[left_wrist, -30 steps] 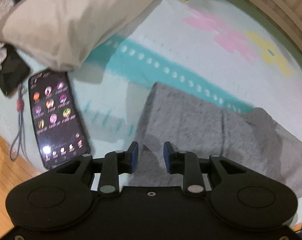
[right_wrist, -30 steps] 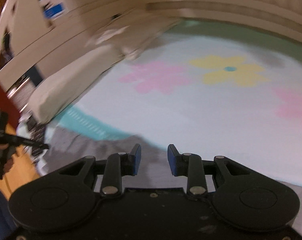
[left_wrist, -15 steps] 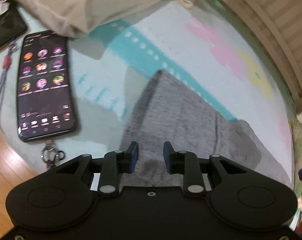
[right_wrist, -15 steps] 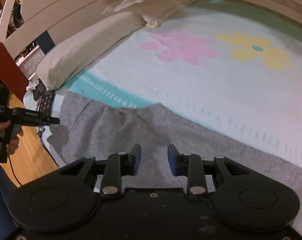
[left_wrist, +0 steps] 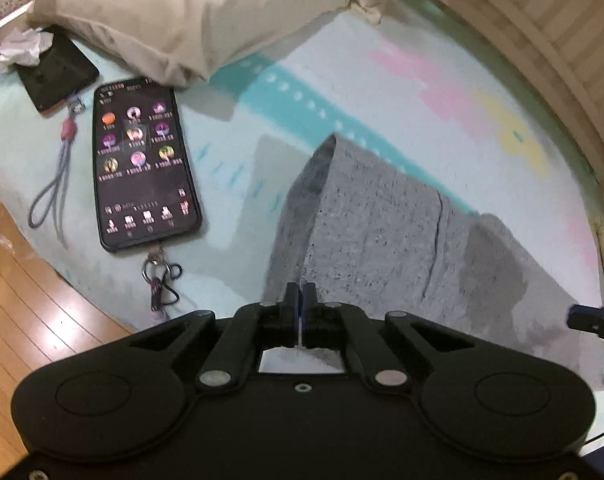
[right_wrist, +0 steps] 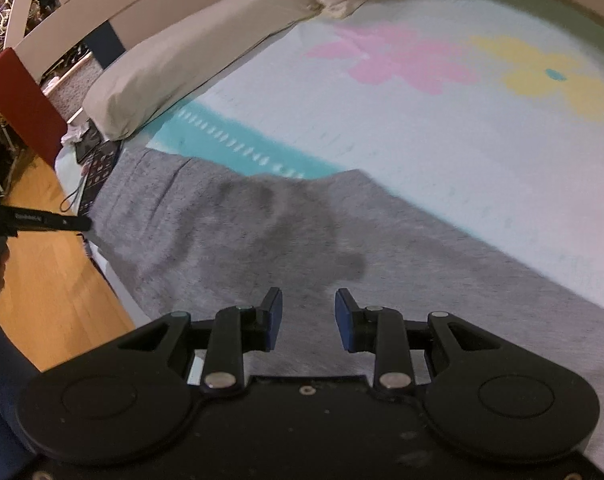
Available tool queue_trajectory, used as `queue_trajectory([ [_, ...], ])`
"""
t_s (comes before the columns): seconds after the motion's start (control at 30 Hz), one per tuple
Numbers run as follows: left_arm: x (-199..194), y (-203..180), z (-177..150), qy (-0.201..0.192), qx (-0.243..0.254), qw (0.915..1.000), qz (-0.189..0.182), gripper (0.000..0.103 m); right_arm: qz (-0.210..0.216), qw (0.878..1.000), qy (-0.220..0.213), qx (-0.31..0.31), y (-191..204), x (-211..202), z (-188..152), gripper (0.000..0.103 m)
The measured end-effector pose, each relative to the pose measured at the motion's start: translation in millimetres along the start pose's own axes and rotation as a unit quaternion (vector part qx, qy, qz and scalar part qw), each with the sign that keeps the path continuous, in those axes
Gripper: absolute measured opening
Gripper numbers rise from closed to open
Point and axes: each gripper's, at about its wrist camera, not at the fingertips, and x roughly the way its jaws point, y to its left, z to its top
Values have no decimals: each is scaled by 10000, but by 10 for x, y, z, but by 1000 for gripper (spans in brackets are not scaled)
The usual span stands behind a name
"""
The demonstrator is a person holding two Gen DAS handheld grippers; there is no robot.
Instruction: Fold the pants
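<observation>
Lying spread across the pale bedspread (right_wrist: 442,152) with its pink and yellow flowers and teal band, the heather-grey knit pants (right_wrist: 261,240) are being shown in both wrist views, one end reaching the mattress edge above the wooden floor (left_wrist: 33,280). The near edge of the pants (left_wrist: 382,232) is being pinched by the left gripper (left_wrist: 300,304), whose jaws have just been closing and are now pressed together on a raised fold of the grey fabric. The right gripper (right_wrist: 308,316) is being held just above the middle of the pants, its blue-padded jaws standing apart with nothing between them; only cloth is being seen below the gap. A black smartphone with a lit screen of round icons (left_wrist: 143,164) is being left on the bedspread beside the pants, a lanyard clipped at its lower end. A beige pillow (left_wrist: 189,12) is being seen behind the phone, at the head of the bed. In the right view the left gripper (right_wrist: 41,222) is being glimpsed at the pants' far edge.
</observation>
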Motion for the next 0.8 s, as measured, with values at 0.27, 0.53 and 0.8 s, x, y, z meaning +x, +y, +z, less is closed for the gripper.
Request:
queue_trajectory([
  [0.27,-275,-428,267,373,746,9948,588,2,31,9912,1181,-601,110,700,-542,32],
  [0.53,-431,-1577,795,-853,1229,9886,174,7,417,9967,687,132,-181,386,-349,32],
  [0.8,562,-2065,355,-132,1016,9947,-130,10,112,9900,-471,1324,-868,39,127,33],
])
